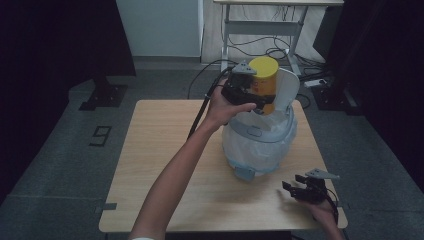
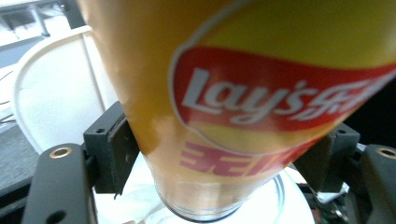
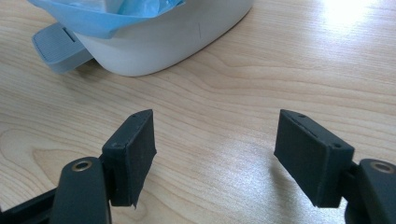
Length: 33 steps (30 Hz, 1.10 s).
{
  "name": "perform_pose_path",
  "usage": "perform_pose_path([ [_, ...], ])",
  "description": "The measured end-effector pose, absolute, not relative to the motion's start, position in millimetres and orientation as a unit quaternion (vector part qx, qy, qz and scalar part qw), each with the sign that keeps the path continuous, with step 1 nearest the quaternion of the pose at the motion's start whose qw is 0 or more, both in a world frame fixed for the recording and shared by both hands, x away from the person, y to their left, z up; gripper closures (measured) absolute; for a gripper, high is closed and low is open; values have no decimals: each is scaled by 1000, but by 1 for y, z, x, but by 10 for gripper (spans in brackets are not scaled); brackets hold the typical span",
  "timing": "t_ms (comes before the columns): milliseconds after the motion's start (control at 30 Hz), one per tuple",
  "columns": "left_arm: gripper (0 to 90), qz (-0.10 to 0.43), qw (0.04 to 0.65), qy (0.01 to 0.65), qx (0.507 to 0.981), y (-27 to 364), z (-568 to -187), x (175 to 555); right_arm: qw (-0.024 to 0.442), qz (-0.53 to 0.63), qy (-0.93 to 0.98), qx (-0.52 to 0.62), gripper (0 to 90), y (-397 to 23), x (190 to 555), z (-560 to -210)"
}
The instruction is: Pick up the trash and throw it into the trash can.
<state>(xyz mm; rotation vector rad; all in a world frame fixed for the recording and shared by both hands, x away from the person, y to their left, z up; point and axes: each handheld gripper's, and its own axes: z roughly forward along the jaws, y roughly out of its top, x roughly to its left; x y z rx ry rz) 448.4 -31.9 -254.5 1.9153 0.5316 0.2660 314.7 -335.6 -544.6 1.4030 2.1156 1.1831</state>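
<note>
My left gripper [image 1: 257, 100] is shut on a yellow Lay's chip can [image 1: 264, 74], held upright just over the open mouth of a small white pedal bin [image 1: 256, 150]. In the left gripper view the pads press the can [image 2: 243, 88] from both sides, with the bin's raised lid [image 2: 56, 93] behind it and the lined opening below. The bin has a pale blue liner [image 3: 107, 14]. My right gripper [image 1: 290, 189] rests low at the table's front right corner, its jaws wide apart and nothing between them [image 3: 215, 149].
The bin's grey foot pedal [image 1: 244, 173] sticks out toward me on the wooden table [image 1: 160, 150]. Behind the table stand a white desk frame [image 1: 260, 30] with loose cables on the floor and a black stand base [image 1: 102, 95] at the left.
</note>
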Motion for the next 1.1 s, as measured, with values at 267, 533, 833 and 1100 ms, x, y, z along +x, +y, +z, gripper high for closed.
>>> perform_pose_path([
  [267, 63, 132, 510, 240, 815, -40, -262, 450, 170, 416, 745, 492, 281, -335, 314, -544],
  [533, 92, 134, 517, 235, 812, -24, -263, 438, 172, 417, 746, 490, 281, -335, 314, -544],
  [833, 111, 155, 517, 224, 812, 7, -272, 409, 173, 415, 748, 488, 281, -333, 314, -543],
  [1100, 126, 167, 521, 241, 802, 43, -288, 391, 173, 414, 751, 485, 281, -331, 314, -543],
])
